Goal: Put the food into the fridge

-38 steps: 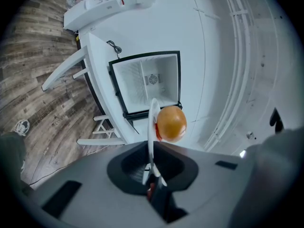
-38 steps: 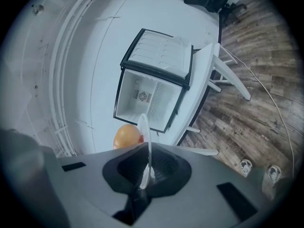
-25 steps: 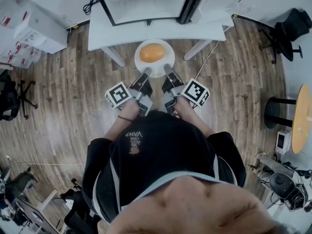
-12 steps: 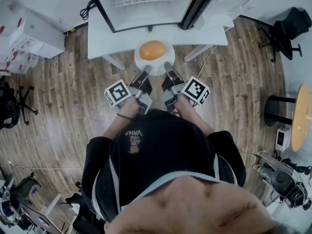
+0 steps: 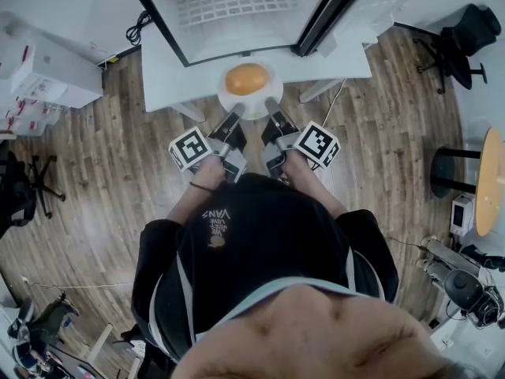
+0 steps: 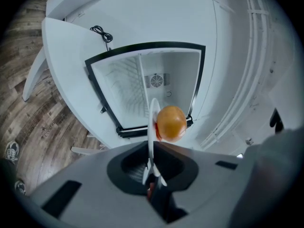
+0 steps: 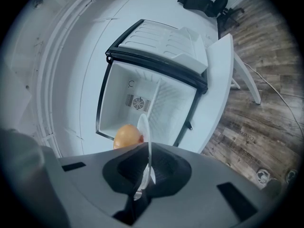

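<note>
Left claw (image 5: 234,118) is pinching the near-left rim of a white plate (image 5: 254,106). Right claw (image 5: 271,103) is pinching the near-right rim. Each gripper view shows the plate edge-on between jaws pressed onto it. One round orange food item (image 5: 246,78) sits at the middle of the plate. The plate is held level over the front edge of the white table (image 5: 170,73), just before the open fridge (image 5: 229,10). The fridge door (image 5: 347,6) stands swung to the right.
</note>
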Demonstrator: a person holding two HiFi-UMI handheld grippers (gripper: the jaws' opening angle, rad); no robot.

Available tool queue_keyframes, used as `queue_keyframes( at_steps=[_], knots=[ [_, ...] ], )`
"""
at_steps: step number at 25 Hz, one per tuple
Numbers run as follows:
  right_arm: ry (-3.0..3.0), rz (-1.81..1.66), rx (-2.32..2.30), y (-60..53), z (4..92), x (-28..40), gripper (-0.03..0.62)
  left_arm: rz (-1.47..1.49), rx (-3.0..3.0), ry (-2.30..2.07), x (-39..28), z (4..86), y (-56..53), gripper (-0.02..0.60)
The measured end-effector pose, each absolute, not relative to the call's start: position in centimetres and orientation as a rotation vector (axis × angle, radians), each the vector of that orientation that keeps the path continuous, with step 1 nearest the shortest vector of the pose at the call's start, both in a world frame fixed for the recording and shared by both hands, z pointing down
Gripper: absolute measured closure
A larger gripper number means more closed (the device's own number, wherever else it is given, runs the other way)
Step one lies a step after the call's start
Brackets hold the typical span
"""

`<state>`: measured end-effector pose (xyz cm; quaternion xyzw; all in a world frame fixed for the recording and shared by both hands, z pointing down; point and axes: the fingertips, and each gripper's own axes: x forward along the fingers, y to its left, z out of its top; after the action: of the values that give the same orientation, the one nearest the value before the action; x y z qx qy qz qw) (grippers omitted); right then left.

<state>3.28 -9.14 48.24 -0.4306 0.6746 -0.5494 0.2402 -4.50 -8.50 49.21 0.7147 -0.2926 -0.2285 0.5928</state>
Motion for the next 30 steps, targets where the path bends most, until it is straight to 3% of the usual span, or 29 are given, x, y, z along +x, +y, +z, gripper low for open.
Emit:
queue_keyframes(
  at_steps=[30],
  knots=[
    [1.837, -1.479, -1.188, -17.0, 47.4, 2.8, 0.574, -0.540, 1.673, -0.629, -4.9, 48.2, -16.6, 0.540]
  ],
)
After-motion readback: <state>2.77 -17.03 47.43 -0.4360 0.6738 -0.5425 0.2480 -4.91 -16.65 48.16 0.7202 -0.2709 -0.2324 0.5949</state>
